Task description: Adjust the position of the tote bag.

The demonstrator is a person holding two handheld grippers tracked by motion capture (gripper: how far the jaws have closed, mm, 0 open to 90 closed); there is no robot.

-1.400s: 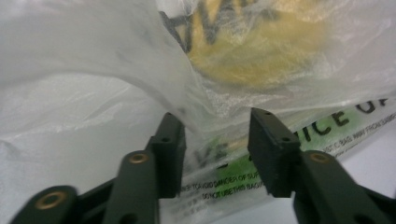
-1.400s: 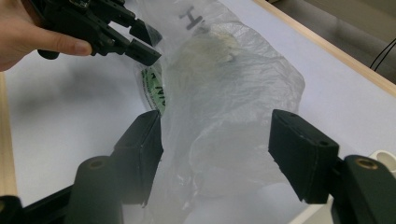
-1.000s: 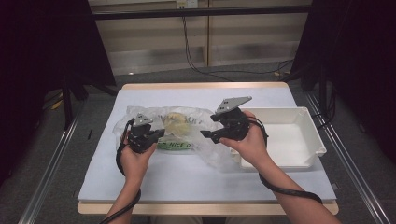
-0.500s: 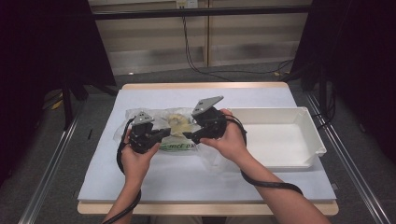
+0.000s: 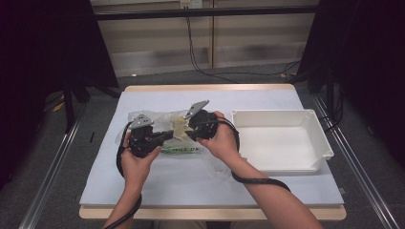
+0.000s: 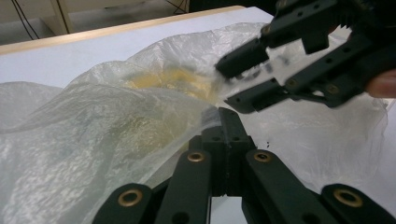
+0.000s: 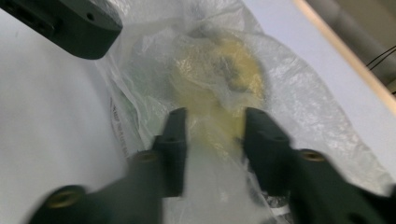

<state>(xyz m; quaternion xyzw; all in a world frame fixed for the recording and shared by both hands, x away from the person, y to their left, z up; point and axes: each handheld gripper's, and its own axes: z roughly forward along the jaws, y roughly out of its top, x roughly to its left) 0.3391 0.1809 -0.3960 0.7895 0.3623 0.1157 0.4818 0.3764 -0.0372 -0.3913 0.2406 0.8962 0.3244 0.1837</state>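
Here the clear plastic bag (image 5: 167,136) lies crumpled just left of the middle of the high view, on the pale blue table cover (image 5: 191,176), with something yellowish (image 5: 179,128) inside it and a strip of green print along its lower edge. Your left gripper (image 5: 165,137) sits at the bag's left part; in the left gripper view its jaws meet tight, and a fold of the film (image 6: 140,140) is pinched between them at centre frame. Your right gripper (image 5: 188,131) comes in from the right, just beside the left one. Its jaws have just been closing, and in the right gripper view they stand part open at either side of the yellowish lump (image 7: 215,88), with bag film between them; whether the pads press on it you cannot tell through the blur. The white tray (image 5: 315,129) stands at the right of the high view, near the bag but apart from it.
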